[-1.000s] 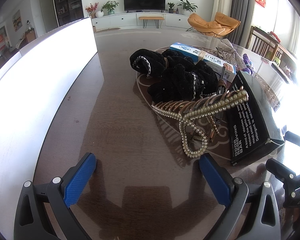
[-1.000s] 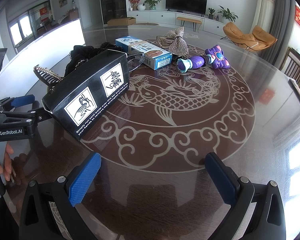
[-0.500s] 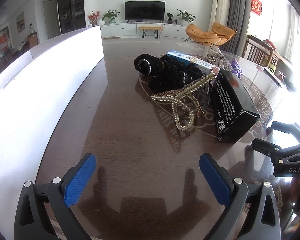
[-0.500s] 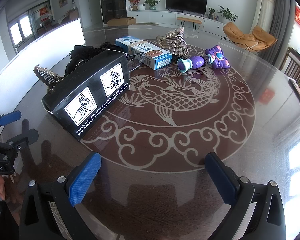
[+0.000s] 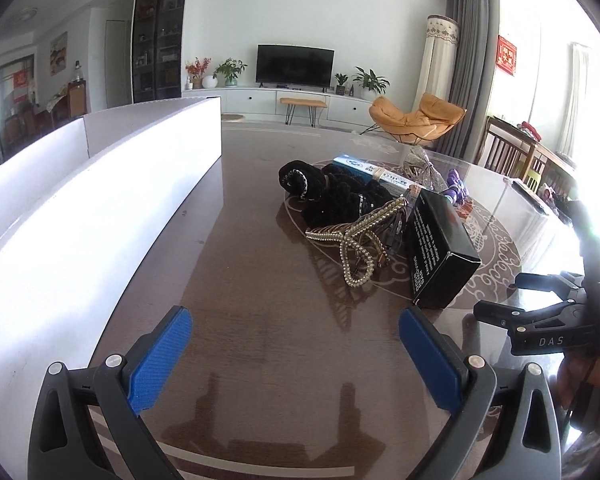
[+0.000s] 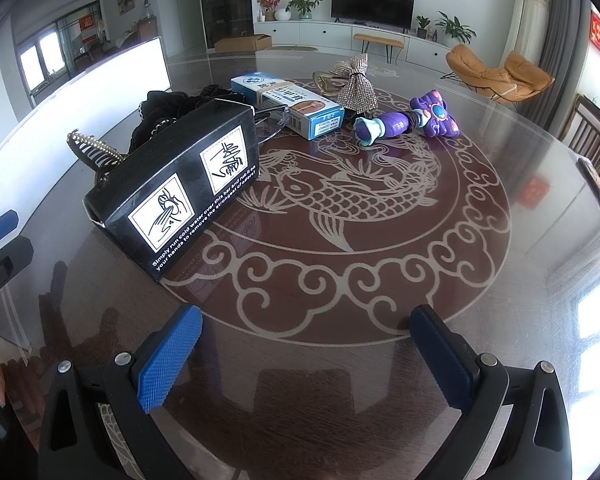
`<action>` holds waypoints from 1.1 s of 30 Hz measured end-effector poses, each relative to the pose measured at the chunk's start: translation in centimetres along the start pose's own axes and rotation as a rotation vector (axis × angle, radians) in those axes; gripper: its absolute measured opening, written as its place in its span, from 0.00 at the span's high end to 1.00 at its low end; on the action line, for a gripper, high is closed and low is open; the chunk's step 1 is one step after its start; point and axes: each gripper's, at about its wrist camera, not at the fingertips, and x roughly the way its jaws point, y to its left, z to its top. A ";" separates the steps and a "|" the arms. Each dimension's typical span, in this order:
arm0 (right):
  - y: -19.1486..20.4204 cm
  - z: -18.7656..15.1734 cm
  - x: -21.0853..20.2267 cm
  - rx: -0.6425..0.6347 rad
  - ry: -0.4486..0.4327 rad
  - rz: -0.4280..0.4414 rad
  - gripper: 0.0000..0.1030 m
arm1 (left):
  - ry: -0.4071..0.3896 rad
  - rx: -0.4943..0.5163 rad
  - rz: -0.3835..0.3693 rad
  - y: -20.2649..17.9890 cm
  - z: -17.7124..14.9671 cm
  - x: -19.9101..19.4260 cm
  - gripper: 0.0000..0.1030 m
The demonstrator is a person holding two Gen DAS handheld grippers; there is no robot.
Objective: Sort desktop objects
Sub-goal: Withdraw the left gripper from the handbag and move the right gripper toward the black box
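— On the table [image 6: 520, 300], what can you see?

— A black box [image 6: 180, 184] lies on its side near the left of the fish picture [image 6: 340, 200]; it has white drawings and white words on it; from the left view the same black box [image 5: 436, 248] sits to the right of a pearl hair clip [image 5: 356, 240]; the two look like they touch.

— What is behind the box?

— A pile of black fluffy hair ties [image 5: 332, 192] is just behind the clip; a blue and white box [image 6: 296, 108] lies behind that; a shiny silver bow [image 6: 356, 84] is just beside the blue and white box; a purple toy [image 6: 412, 120] lies to the right of the bow.

— Where are the tongs?

— The left tongs [image 5: 296, 360] are spread wide with nothing between the blue pads; they hang over bare table, near the clip but apart from it; the right tongs [image 6: 308, 356] are spread wide too and hold nothing; they are over the curly edge of the fish picture, apart from the black box.

— Anything else?

— A long white wall of a big box [image 5: 100, 208] stands along the left side of the table; far back there is a TV [image 5: 296, 64] and an orange chair [image 5: 416, 116].
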 end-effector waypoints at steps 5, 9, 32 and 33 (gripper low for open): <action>0.0 0.0 0.0 0.000 0.000 0.000 0.00 | 0.037 -0.082 -0.016 1.8 -1.3 0.5 0.00; 0.0 0.0 0.0 0.000 0.000 0.000 0.00 | 0.031 -0.126 -0.033 2.7 -1.4 0.6 0.00; 0.2 1.1 -2.9 0.071 -0.094 0.150 0.00 | 0.001 -0.126 -0.016 4.1 -2.0 -0.4 0.00; 0.6 1.9 -3.2 0.069 -0.109 0.162 0.00 | 0.004 -0.123 -0.015 4.0 -2.1 -0.3 0.00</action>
